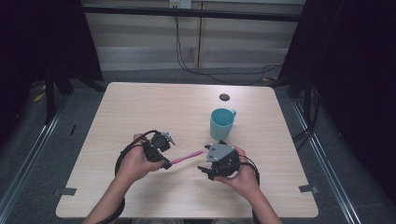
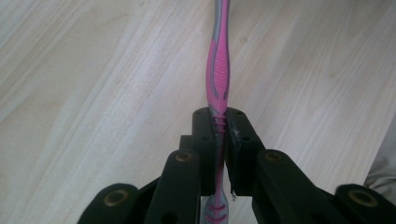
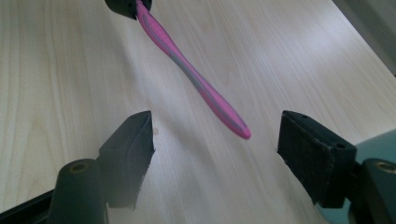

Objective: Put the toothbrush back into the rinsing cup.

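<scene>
A pink and grey toothbrush (image 1: 187,157) hangs above the table, clamped near one end by my left gripper (image 1: 166,163). In the left gripper view its handle (image 2: 218,70) runs straight up from between the shut jaws of that gripper (image 2: 220,128). My right gripper (image 1: 205,170) sits just right of the brush's free end, jaws wide open. In the right gripper view the toothbrush (image 3: 196,81) slants down toward the gap of the right gripper (image 3: 215,135), its tip between the two pads without touching either. A teal mug (image 1: 221,123) stands upright behind the right gripper.
A small dark round disc (image 1: 224,97) lies on the wooden table (image 1: 140,107) behind the mug. Black cables trail from both grippers. Dark stands and floor rails flank the table on both sides.
</scene>
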`<move>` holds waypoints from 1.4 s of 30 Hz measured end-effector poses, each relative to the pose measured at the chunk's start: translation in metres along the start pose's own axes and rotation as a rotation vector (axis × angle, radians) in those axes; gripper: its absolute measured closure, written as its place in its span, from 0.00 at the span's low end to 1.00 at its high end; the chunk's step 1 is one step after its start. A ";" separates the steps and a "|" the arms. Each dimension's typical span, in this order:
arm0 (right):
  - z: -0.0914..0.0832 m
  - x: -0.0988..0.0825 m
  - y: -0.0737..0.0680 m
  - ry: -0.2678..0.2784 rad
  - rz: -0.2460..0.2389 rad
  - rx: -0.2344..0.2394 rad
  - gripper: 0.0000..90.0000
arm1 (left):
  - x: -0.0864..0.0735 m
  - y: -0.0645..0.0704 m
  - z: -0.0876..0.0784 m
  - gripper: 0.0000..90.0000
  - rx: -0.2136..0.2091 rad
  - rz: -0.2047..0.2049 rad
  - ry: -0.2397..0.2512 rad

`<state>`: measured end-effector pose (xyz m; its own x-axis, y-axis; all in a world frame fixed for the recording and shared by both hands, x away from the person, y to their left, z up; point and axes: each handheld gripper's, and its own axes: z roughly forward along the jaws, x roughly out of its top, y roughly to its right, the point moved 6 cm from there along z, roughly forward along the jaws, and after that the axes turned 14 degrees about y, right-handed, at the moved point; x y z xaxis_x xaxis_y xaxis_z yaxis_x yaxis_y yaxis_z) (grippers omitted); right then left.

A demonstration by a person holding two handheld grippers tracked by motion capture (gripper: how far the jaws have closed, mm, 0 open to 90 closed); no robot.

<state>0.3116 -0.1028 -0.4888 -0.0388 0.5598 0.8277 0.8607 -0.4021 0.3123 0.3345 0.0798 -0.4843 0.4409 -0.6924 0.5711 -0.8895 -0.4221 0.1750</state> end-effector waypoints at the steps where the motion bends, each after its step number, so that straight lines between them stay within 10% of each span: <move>1: 0.001 0.002 -0.001 -0.003 -0.002 0.004 0.30 | 0.001 0.001 0.001 0.93 -0.005 0.002 -0.003; 23: 0.023 0.013 -0.020 -0.032 -0.171 0.106 0.51 | 0.018 0.019 0.013 0.93 -0.055 0.025 0.011; 42: 0.025 0.011 -0.022 -0.040 -0.172 0.114 0.55 | 0.022 0.021 0.014 0.93 -0.058 0.018 0.022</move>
<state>0.3051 -0.0699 -0.4977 -0.1719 0.6428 0.7465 0.8949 -0.2149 0.3911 0.3276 0.0475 -0.4797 0.4229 -0.6863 0.5917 -0.9029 -0.3748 0.2105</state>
